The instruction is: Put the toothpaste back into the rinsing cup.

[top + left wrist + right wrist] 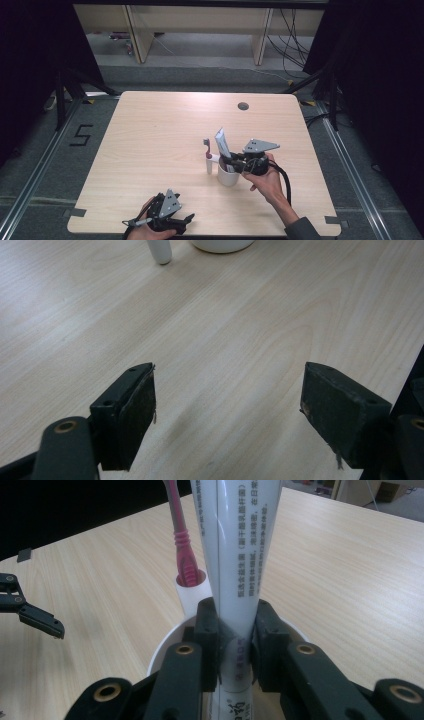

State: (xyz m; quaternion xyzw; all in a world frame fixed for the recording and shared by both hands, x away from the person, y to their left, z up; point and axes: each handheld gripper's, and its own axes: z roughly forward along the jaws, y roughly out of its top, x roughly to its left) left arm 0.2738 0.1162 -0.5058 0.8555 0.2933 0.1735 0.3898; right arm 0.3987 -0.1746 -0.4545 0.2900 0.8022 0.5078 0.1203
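A white cup (229, 176) stands near the middle of the table. A white toothpaste tube (222, 143) rises upright out of it. My right gripper (237, 645) is shut on the toothpaste tube (235, 570) just above the cup's rim (162, 652). A pink toothbrush (181, 545) stands in a white holder (190, 597) right behind the cup. My left gripper (227, 412) rests open over bare wood at the table's front edge, nothing between its jaws. In the high view the left gripper (167, 216) sits well to the cup's front left.
The light wooden table (165, 130) has a round cable hole (243, 106) near its far edge. Grey floor, dark stands and cables surround the table. A "5" is taped on the floor (81, 135) to the left.
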